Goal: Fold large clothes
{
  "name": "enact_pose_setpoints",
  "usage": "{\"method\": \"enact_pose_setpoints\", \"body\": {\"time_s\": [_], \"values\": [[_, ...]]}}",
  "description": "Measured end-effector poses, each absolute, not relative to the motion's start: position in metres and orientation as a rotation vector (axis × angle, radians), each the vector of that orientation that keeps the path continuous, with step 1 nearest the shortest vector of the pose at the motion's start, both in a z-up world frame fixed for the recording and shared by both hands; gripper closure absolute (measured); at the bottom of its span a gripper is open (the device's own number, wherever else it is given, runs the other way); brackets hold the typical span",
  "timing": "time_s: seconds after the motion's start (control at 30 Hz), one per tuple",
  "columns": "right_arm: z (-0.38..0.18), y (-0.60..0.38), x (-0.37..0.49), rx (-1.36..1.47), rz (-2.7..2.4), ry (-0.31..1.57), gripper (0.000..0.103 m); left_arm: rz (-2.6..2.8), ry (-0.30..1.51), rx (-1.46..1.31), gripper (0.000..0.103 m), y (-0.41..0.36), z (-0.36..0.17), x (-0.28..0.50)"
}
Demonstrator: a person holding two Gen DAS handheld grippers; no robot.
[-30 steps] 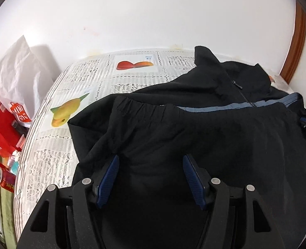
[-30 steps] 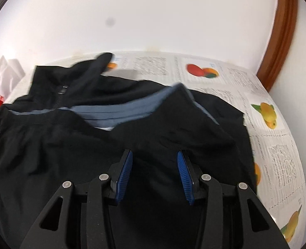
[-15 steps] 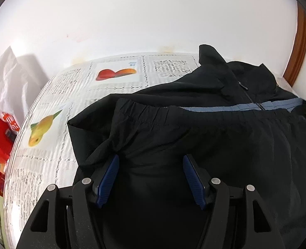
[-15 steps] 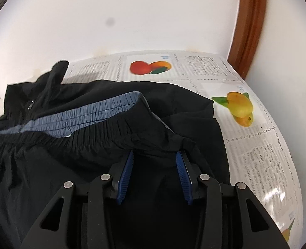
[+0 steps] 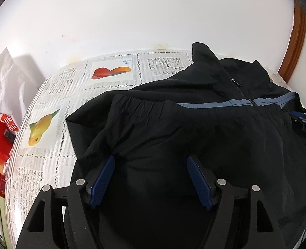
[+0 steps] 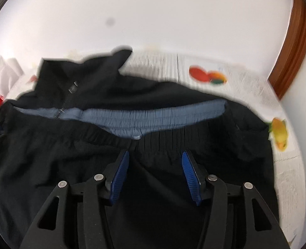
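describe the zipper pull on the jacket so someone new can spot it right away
On the fruit-print tablecloth lies a black jacket, folded bottom-up. Follow its grey-blue stripe to the zip below the raised collar. The zipper pull is the small shiny metal tab there, the only bright spot on the black cloth.

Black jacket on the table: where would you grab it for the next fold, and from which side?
Judging by its pose, take the black jacket at the gathered elastic hem lying folded over the chest. Come in low from the near edge, one open claw toward each end: left claw, right claw. That bunched band is a free, raised edge, easier to pinch than flat cloth.
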State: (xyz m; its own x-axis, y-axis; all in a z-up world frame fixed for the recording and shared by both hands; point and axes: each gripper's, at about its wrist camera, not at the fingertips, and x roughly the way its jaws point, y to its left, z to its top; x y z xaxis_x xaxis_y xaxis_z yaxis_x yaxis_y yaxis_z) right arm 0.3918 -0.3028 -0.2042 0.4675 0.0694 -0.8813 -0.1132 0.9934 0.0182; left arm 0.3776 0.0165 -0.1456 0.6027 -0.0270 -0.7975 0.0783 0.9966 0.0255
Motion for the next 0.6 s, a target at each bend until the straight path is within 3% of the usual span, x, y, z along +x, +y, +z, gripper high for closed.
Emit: {"method": "enact_pose_setpoints", "body": {"time_s": [0.03,0.1,0.27,0.37,0.43,0.5,0.6], "values": [[-0.203,-0.303,0.389,-0.040,0.116,1.052,0.082,-0.061,0.922,0.068,0.032,0.017,-0.146,0.376],[-0.197,-0.299,0.386,-0.066,0.136,1.024,0.095,-0.059,0.919,0.077,0.032,0.017,-0.148,0.377],[-0.165,-0.296,0.369,-0.089,0.155,0.799,0.096,-0.044,0.897,0.065,0.032,0.021,-0.144,0.373],[-0.175,-0.297,0.381,-0.086,0.130,0.847,0.092,-0.030,0.904,0.077,0.032,0.020,-0.147,0.375],[-0.194,-0.301,0.396,-0.082,0.099,0.938,0.073,-0.024,0.900,0.091,0.032,0.019,-0.147,0.374],[-0.197,-0.308,0.399,-0.070,0.079,0.983,0.068,-0.020,0.901,0.099,0.032,0.019,-0.147,0.374],[-0.180,-0.326,0.384,-0.045,0.033,0.898,0.051,-0.008,0.904,0.108,0.031,0.020,-0.148,0.374]]}}
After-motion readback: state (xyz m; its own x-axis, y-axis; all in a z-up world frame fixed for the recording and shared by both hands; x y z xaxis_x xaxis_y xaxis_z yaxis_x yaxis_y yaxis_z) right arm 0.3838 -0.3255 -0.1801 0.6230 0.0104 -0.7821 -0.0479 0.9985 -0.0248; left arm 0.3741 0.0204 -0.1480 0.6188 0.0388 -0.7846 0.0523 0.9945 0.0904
